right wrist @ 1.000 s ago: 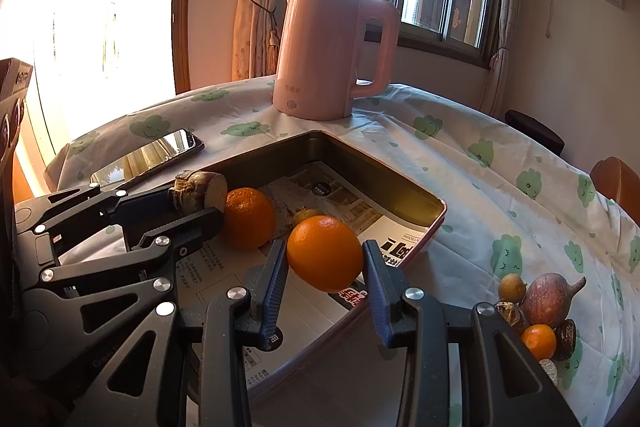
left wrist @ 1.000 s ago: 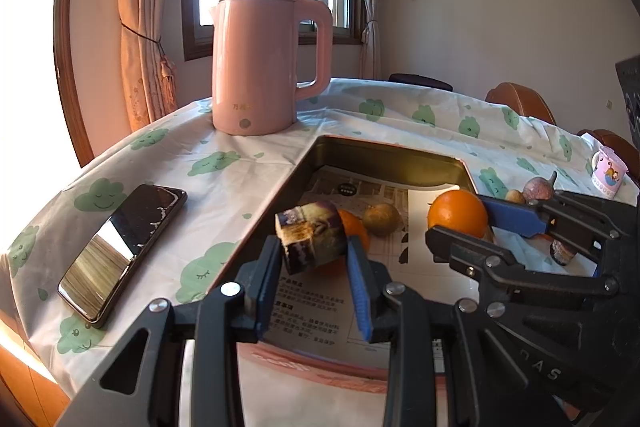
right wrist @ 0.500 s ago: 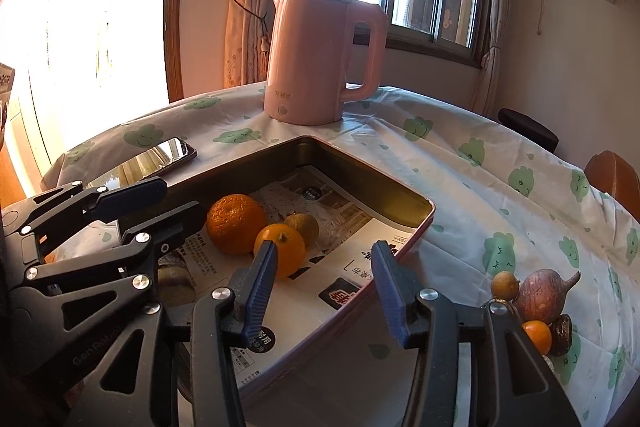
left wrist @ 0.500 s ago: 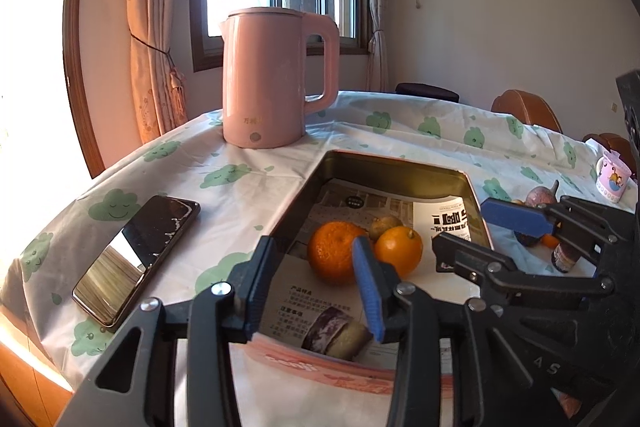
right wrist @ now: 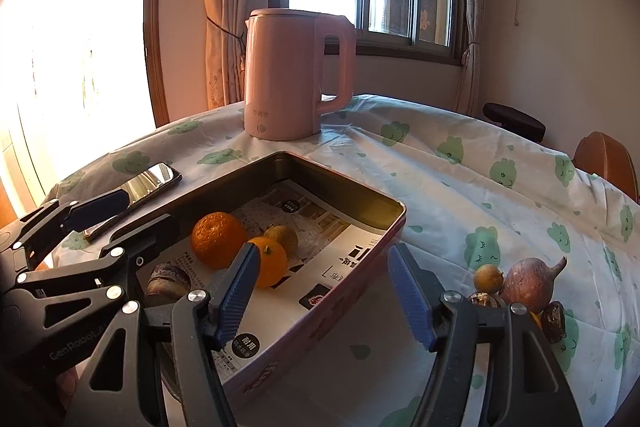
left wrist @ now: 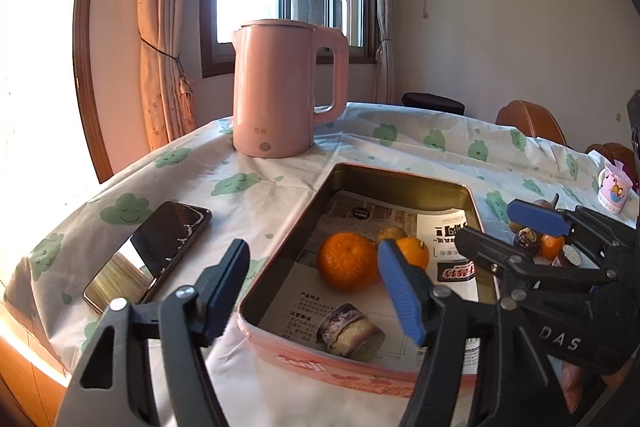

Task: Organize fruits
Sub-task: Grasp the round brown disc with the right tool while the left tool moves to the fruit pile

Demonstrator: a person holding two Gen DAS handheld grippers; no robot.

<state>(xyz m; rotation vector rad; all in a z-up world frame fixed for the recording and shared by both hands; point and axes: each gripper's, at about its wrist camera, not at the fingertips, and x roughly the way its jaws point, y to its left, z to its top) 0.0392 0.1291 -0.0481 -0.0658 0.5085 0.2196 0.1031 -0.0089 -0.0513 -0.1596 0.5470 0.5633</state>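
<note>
A pink tin tray lined with newspaper holds a large orange, a smaller orange, a small brown fruit and a cut purple-skinned piece. My left gripper is open and empty above the tray's near left corner. My right gripper is open and empty above the tray's right rim. More fruit lies on the cloth to the right: a purple bulb, a small brown fruit and dark pieces.
A pink kettle stands behind the tray. A phone lies on the cloth to the left. A small pink mug stands far right. Chairs ring the table's far side.
Both grippers let go of their fruit into the tray, opened wide and drew back. The purple-skinned piece and the smaller orange now lie in the tray.
</note>
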